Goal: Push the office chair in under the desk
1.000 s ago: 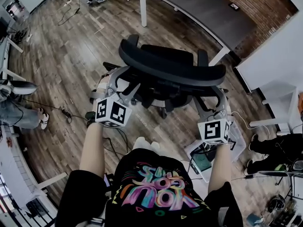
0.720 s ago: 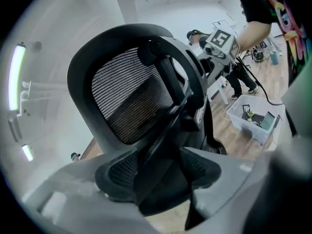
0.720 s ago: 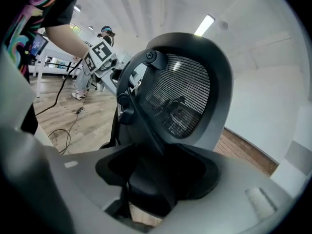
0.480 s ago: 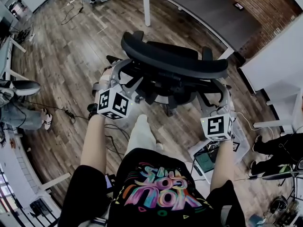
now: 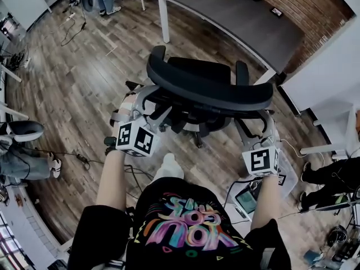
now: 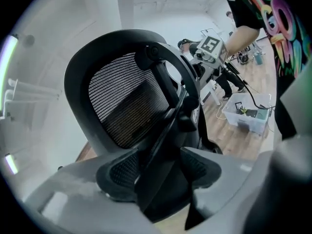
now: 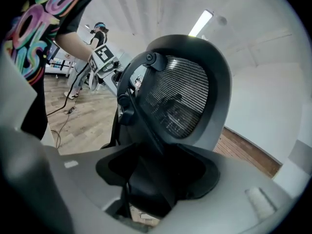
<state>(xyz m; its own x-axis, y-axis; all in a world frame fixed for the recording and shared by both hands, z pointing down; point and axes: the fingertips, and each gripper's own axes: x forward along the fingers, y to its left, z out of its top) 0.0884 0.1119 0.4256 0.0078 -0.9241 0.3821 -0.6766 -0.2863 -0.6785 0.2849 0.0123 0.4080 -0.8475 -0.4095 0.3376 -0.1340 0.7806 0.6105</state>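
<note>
The black mesh-backed office chair (image 5: 208,86) stands in front of me, its back towards me, facing the grey desk (image 5: 225,10) at the top of the head view. My left gripper (image 5: 147,103) grips the left side of the chair's back frame (image 6: 161,145), jaws shut on a black strut. My right gripper (image 5: 260,129) holds the right side of the same frame (image 7: 146,179) in the same way. The chair's seat is partly hidden below its backrest. The seat's front lies near the desk's edge.
A white desk leg (image 5: 163,21) stands left of the chair. A brick wall (image 5: 306,7) and a white partition (image 5: 332,66) close the right side. A clear box of electronics (image 5: 253,196) and cables (image 5: 79,159) lie on the wood floor. People's legs (image 5: 25,162) show at left.
The chair and I have shifted forward towards the desk, and more of the desk top shows. My foot has stepped forward. Both grippers keep their hold.
</note>
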